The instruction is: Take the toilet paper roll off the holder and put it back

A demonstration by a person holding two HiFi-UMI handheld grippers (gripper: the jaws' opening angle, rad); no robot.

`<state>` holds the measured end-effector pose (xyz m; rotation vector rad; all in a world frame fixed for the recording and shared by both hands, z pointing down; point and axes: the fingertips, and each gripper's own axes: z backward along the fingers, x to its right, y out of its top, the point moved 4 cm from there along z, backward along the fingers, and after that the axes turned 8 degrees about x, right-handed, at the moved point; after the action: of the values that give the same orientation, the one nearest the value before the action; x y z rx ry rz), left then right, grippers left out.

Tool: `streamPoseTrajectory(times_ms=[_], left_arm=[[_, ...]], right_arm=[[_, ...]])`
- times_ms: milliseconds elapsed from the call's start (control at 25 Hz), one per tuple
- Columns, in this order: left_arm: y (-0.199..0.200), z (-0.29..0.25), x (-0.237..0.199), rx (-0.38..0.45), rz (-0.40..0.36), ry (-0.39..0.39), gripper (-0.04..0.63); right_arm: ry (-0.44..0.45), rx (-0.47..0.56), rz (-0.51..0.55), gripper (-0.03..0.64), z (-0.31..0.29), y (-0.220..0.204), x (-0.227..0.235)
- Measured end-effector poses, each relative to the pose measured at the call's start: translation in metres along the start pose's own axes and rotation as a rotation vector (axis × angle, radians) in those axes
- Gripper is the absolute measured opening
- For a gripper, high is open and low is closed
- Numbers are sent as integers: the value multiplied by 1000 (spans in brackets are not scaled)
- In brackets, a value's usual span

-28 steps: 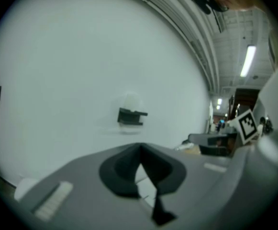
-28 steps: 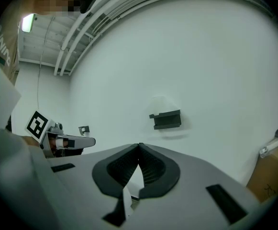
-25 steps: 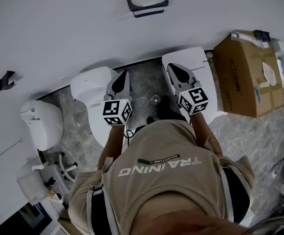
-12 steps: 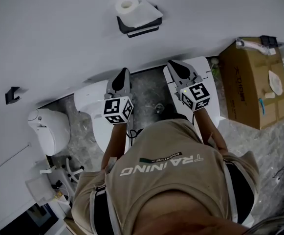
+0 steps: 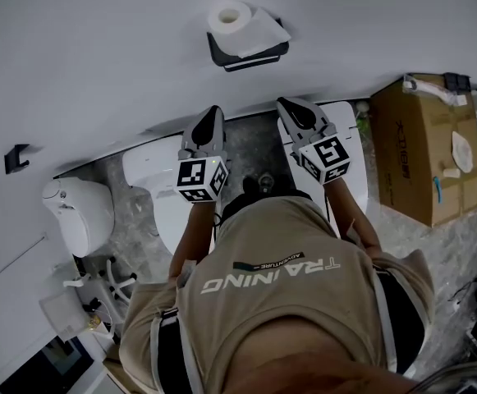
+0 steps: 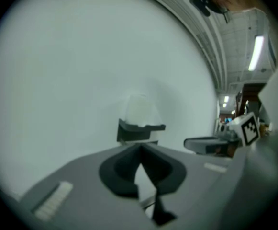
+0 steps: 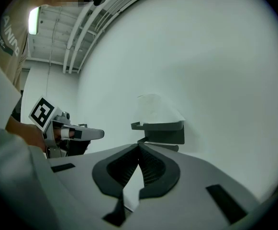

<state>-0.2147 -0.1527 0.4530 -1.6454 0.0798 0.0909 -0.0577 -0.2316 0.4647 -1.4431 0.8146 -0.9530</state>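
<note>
Toilet paper roll (image 5: pixel 230 16) sits on top of the black holder (image 5: pixel 254 53) fixed to the white wall (image 5: pixel 98 56). In the head view we look into its hollow core, and a loose sheet lies across the holder's top to the right of the roll. We hold both grippers up in front of us, side by side and apart from each other, pointing toward the wall; neither touches the roll or the holder. Our left gripper (image 6: pixel 140 147) has its fingers pressed together at the tips, with nothing between them, and in its view the roll shows as a blurred white shape above the holder, straight ahead. Our right gripper (image 7: pixel 139 145) likewise has its fingers closed tip to tip and carries nothing; in its view the holder stands just above and slightly right of the tips. Each gripper view catches the other gripper off to the side with its marker cube (image 7: pixel 43 113). Down on the grey marbled floor (image 5: pixel 250 150) we see a white toilet (image 5: pixel 152 158) under the left gripper, a second one (image 5: pixel 78 212) farther left, and a cardboard box (image 5: pixel 423 150) at the right. A small black hook (image 5: pixel 12 158) is on the wall at the left.
</note>
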Motion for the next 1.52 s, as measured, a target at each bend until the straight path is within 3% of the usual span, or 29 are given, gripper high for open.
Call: streamPoseTrajectory(times_ms=[480,640,800,920,1080,1520], left_arm=[[29,-38,-12,35,-37,-188,18],[42,-59,-7,71,7,-242,310],[51,-80,-3,81,-8,-266,321],[61,-101,-5,85,-21,-262,402],[73,-129,-11,73,-79,-242,408],[67,-172,-7,-25,-109,-244,407]], right_arm=[[-95,20,4,11,-21,17,-5],[-110,32,19,11,-20,23,-1],[-128,35,27,11,-14,25,7],[-141,38,27,11,-11,26,12],[-150,34,14,11,-9,23,16],[-199,22,-27,11,3,7,31]])
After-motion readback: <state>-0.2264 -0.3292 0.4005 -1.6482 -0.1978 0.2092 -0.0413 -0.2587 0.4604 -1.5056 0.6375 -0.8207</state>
